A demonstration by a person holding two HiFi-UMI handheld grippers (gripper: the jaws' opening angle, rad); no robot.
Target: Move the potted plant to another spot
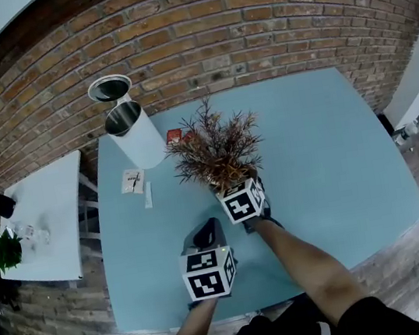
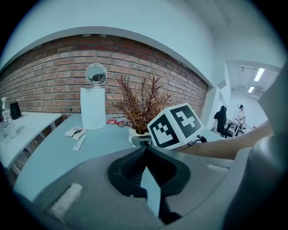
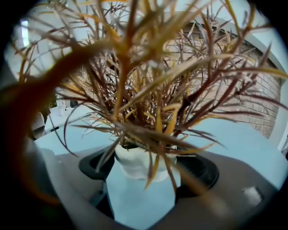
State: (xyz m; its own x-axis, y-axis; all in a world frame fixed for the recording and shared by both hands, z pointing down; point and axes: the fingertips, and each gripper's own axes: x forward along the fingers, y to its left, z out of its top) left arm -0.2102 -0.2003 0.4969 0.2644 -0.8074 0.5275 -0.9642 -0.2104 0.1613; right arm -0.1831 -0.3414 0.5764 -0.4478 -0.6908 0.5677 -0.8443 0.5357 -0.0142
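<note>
The right gripper [image 3: 144, 165] clasps the potted plant [image 1: 215, 150] by its base on the table [image 1: 325, 152]. The left gripper [image 2: 145, 148], clenched empty, hovers near the potted plant.

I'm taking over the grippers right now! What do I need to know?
Left hand-held gripper: shut, empty, over the near part of the blue table.
Right hand-held gripper: jaws wide, either side of the white pot of the potted plant; firm grip unclear.
The plant stands upright on the table.
Done: reached the pot.
Left: grip, lift, set it down elsewhere.
</note>
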